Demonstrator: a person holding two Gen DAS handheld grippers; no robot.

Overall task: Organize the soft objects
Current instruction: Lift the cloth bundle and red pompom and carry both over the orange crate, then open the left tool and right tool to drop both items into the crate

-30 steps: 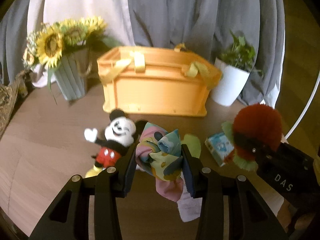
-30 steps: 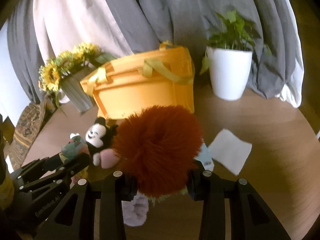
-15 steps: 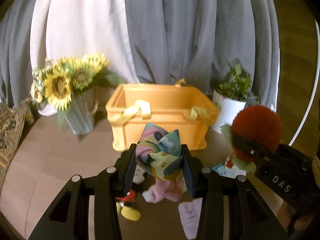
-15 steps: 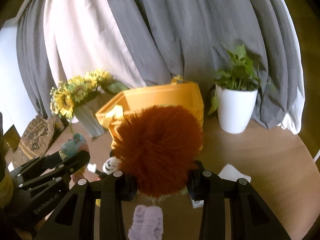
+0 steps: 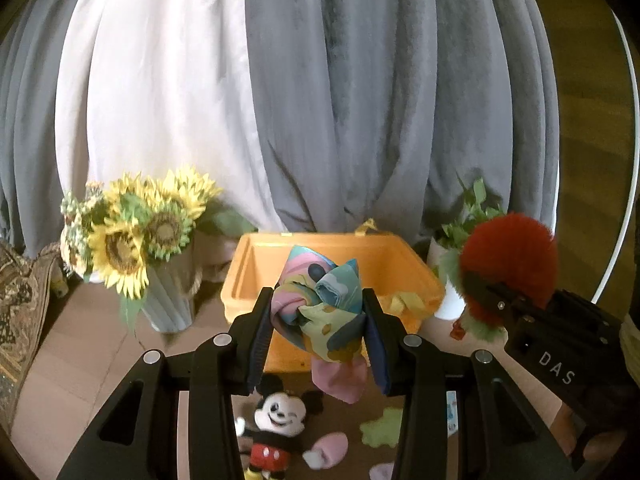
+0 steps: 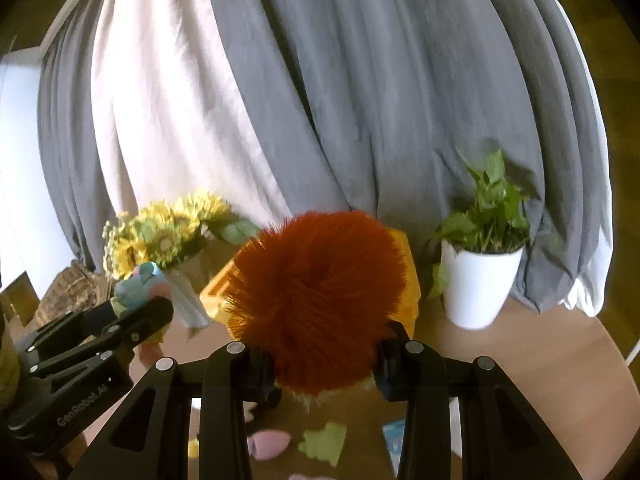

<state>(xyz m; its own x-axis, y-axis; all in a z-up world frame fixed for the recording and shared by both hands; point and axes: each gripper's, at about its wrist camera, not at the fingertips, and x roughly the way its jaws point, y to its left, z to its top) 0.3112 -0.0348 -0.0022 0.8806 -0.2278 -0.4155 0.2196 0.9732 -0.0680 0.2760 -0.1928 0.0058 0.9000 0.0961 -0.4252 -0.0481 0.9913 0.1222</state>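
My left gripper (image 5: 318, 328) is shut on a bunched pastel patterned cloth (image 5: 320, 300) and holds it in the air in front of the open orange basket (image 5: 256, 264). My right gripper (image 6: 324, 364) is shut on a fluffy red pom-pom toy (image 6: 316, 296), also raised, to the right of the left one; the toy also shows in the left wrist view (image 5: 508, 256). The basket (image 6: 408, 280) is mostly hidden behind the toy in the right wrist view. A Mickey Mouse plush (image 5: 276, 424) lies on the table below.
A vase of sunflowers (image 5: 136, 240) stands left of the basket and a white potted plant (image 6: 480, 276) right of it. Pink (image 5: 332, 444) and green (image 5: 380, 428) soft pieces and a blue-white packet (image 6: 394, 436) lie on the wooden table. Grey and white curtains hang behind.
Both grippers have risen with their loads, from table level to above the basket's rim. The Mickey plush and small pieces now lie lower in view. The basket's inside now shows.
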